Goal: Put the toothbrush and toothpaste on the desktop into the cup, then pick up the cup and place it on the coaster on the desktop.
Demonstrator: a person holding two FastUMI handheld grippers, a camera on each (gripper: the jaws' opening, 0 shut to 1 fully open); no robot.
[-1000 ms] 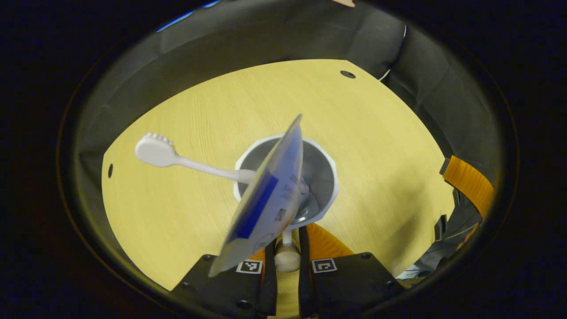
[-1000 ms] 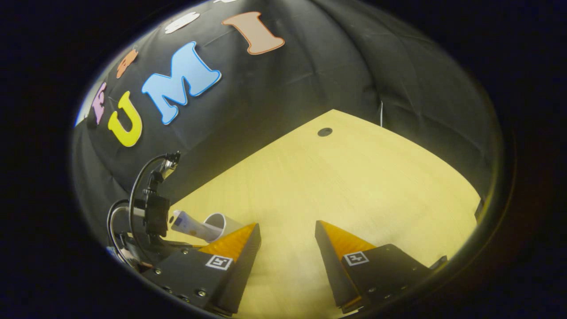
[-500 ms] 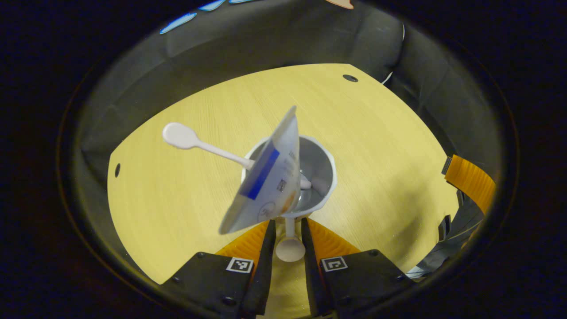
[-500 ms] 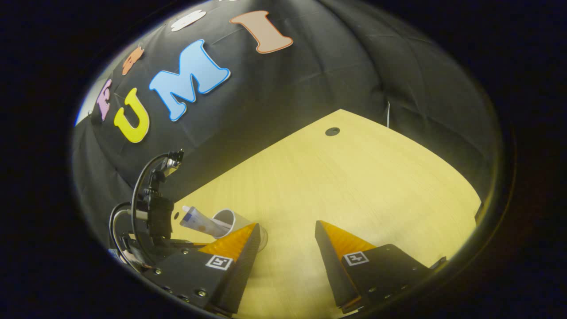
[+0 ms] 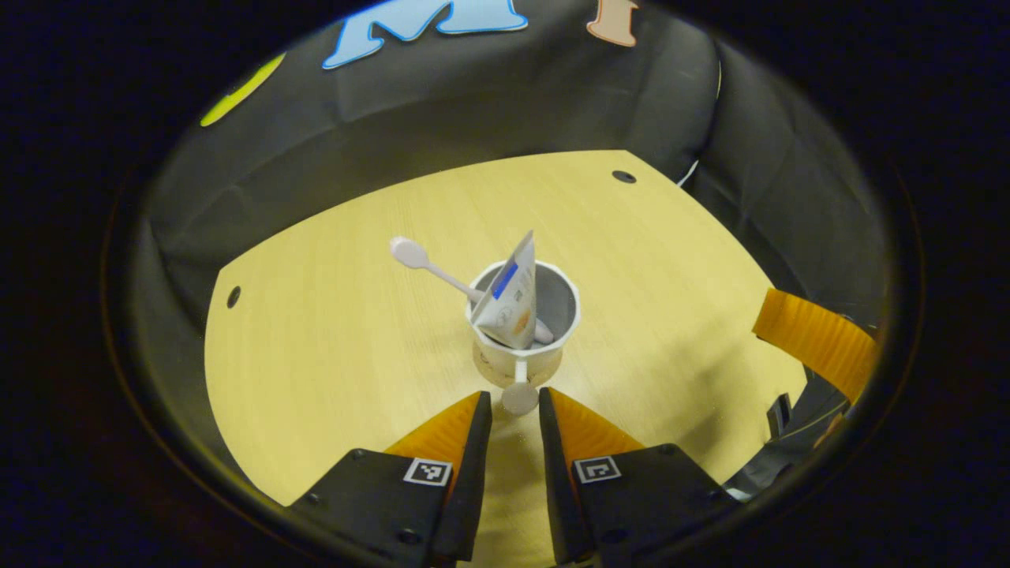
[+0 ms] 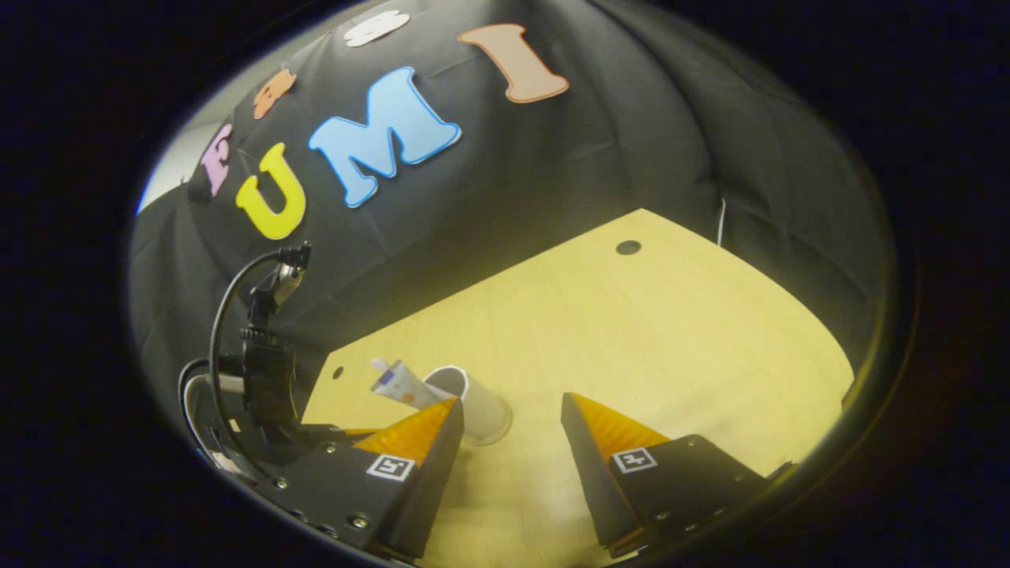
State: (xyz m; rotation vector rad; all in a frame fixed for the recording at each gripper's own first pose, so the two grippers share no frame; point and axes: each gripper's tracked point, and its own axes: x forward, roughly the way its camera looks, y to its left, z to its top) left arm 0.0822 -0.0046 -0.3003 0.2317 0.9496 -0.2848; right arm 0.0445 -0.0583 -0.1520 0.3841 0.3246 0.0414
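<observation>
My left gripper (image 5: 514, 410) stands slightly parted, empty, the cup (image 5: 522, 331) at twelve o'clock, its handle pointing straight between my fingers; toothbrush (image 5: 430, 264) and toothpaste (image 5: 509, 300) lean toward eleven. My right gripper (image 6: 511, 426) gapes wide, farther off.

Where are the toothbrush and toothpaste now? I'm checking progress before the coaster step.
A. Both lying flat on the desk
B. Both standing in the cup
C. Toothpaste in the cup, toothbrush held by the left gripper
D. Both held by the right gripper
B: the toothbrush and toothpaste both lean inside the cup, clear of the left gripper.
</observation>
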